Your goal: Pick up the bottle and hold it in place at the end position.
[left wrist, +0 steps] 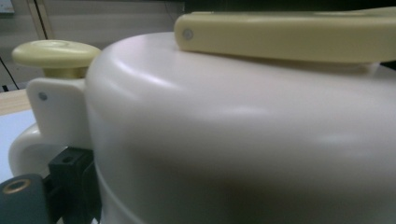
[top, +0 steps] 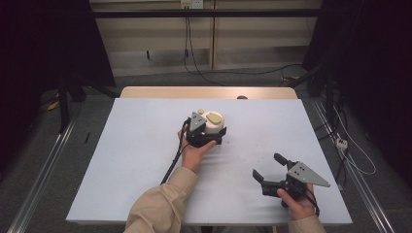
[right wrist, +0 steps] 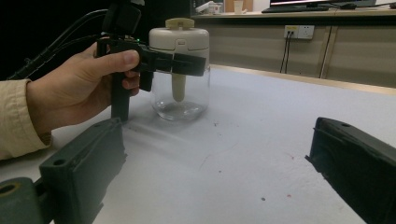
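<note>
A clear glass jar (right wrist: 180, 100) with a cream lid (top: 212, 122) and a pale yellow knob (left wrist: 53, 52) stands upright near the middle of the table. A yellow lever (left wrist: 289, 39) lies across the lid's top. My left gripper (top: 216, 132) is shut on the jar just under the lid, one black jaw across its front and one finger (left wrist: 70, 184) beside the lid's white handle. My right gripper (top: 267, 166) is at the front right, open and holding nothing, well clear of the jar. Its two fingers (right wrist: 84, 163) stand wide apart and point toward the jar.
A white sheet (top: 145, 160) covers the table, with a strip of wooden edge (top: 209, 92) at the far side. A small dark object (top: 241, 97) sits on that far edge. Cables (top: 194, 58) run over the floor behind. Small specks (right wrist: 219, 126) dot the sheet.
</note>
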A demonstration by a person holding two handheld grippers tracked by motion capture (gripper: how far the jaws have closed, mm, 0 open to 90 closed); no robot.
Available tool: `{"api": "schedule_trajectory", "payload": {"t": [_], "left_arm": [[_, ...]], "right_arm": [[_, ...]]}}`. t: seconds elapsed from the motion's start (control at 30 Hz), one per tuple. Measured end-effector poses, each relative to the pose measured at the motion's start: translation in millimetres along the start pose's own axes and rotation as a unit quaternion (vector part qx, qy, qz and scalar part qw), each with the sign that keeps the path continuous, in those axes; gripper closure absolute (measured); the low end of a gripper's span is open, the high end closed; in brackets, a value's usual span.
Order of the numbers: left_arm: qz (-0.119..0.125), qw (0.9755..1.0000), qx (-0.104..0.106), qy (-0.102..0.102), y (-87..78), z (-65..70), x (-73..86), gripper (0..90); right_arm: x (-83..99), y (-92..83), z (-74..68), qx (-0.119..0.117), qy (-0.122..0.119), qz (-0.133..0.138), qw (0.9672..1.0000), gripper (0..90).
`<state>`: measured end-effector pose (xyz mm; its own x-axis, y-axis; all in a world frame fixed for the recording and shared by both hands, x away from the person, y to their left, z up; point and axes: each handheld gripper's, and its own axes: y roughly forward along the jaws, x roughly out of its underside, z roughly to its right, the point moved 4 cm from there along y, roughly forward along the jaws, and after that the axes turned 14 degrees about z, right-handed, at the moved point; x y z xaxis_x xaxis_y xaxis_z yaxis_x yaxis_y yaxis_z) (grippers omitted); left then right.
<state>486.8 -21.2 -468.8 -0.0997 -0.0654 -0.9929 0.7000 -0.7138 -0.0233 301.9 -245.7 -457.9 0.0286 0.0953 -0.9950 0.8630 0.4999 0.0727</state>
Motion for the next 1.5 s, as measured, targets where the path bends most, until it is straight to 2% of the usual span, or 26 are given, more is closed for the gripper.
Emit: {"api": "schedule_trajectory", "payload": {"t": [0.1, 0.2, 0.6, 0.87, 1.23, 1.5], "left_arm": [[0.003, 1.0, 0.0, 0.001, 0.5, 0.1, 0.4, 6.3], [0.001, 0.9999, 0.008, 0.012, 0.1, -0.2, 0.8, 6.3], [-0.002, 0.9998, 0.019, 0.01, -4.2, -1.3, 2.9, 5.8], [-0.003, 0.9996, 0.021, 0.017, -5.3, -1.7, 3.2, 5.8], [-0.004, 0.9996, 0.022, 0.019, -5.2, -1.6, 3.3, 5.7], [-0.003, 0.9997, 0.019, 0.017, -5.6, -0.8, 3.5, 5.8]], "right_arm": [[0.1, 0.1, -0.2, -0.001, 0.001, 0.0, 1.0, 2.7], [0.2, 0.1, -0.3, -0.002, 0.002, 0.0, 1.0, 2.8], [1.5, 3.0, -3.0, -0.004, 0.001, -0.007, 1.0, 2.7], [2.2, 9.8, -4.8, -0.007, -0.006, -0.015, 0.9998, 2.7], [-0.5, 19.1, -2.9, -0.005, -0.002, -0.02, 0.9998, 2.6], [-1.6, 27.0, -5.3, -0.012, 0.003, -0.025, 0.9996, 3.5]]}}
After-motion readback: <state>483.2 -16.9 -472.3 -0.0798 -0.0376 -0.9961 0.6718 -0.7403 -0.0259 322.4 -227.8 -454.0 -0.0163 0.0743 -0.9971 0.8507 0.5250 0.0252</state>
